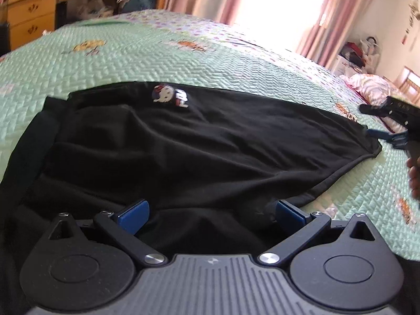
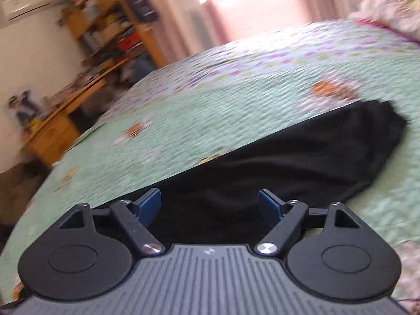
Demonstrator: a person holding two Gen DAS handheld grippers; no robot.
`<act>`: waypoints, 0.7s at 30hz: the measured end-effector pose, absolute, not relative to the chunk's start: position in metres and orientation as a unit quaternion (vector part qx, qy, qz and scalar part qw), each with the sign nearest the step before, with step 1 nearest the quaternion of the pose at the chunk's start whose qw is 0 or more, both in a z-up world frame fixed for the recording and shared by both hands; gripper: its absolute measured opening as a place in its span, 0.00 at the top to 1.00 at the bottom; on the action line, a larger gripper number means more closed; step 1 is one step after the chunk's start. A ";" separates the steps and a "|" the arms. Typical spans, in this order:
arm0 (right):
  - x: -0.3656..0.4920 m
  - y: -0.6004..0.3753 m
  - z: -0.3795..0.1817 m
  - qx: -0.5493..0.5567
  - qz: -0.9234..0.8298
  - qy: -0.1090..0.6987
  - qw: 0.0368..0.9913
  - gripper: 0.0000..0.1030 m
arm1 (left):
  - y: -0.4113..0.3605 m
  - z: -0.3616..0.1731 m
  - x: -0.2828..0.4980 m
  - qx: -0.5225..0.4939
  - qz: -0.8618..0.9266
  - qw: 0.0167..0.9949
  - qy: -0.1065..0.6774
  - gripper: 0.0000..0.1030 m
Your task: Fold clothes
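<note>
A black T-shirt [image 1: 199, 147] with a small cartoon print [image 1: 170, 97] lies spread across the green quilted bed [image 1: 136, 60]. My left gripper [image 1: 211, 214] hovers over its near edge with the blue pads wide apart and nothing pinched between them. In the right wrist view the same black T-shirt [image 2: 302, 157] stretches away to the right, and my right gripper [image 2: 210, 204] stands open above it, holding nothing. That right gripper [image 1: 388, 128] also shows at the far right of the left wrist view, beside the shirt's corner, with a hand [image 1: 414, 176] below it.
A wooden desk with drawers [image 1: 31, 21] and cluttered shelves [image 2: 113, 26] stand beyond the bed's far left side. Pink curtains [image 1: 317, 15] flank a bright window. A pink bundle of bedding [image 1: 372, 86] lies at the bed's right end.
</note>
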State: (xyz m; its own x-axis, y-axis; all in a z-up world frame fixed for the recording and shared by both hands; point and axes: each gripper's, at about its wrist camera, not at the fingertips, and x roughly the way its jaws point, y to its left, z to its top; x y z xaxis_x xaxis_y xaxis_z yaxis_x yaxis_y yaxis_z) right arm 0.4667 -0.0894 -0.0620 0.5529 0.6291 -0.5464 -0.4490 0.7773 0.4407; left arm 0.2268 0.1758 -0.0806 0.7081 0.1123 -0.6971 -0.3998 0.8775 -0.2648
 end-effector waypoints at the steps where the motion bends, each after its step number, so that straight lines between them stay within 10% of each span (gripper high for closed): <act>1: 0.470 -0.088 -0.071 0.138 0.308 0.376 0.863 0.20 | 0.179 -0.079 0.224 -0.210 0.146 0.899 0.355 0.01; 5: 0.480 -0.098 -0.107 0.202 0.277 0.437 0.832 0.24 | 0.193 -0.076 0.214 -0.237 0.158 0.885 0.367 0.01; 7: 0.479 -0.126 -0.122 0.256 0.235 0.440 0.828 0.42 | 0.197 -0.075 0.209 -0.247 0.162 0.879 0.375 0.01; 21: 0.245 -0.088 -0.076 0.182 0.460 0.388 0.778 0.24 | 0.188 -0.055 0.169 -0.205 0.141 0.888 0.387 0.01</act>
State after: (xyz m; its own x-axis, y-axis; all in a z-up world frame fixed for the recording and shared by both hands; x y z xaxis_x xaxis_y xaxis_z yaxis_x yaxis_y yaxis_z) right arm 0.2453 -0.0877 -0.0765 0.2759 0.8560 -0.4373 -0.5738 0.5116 0.6395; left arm 0.1690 0.1879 -0.0546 0.6605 0.0920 -0.7452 -0.4096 0.8759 -0.2549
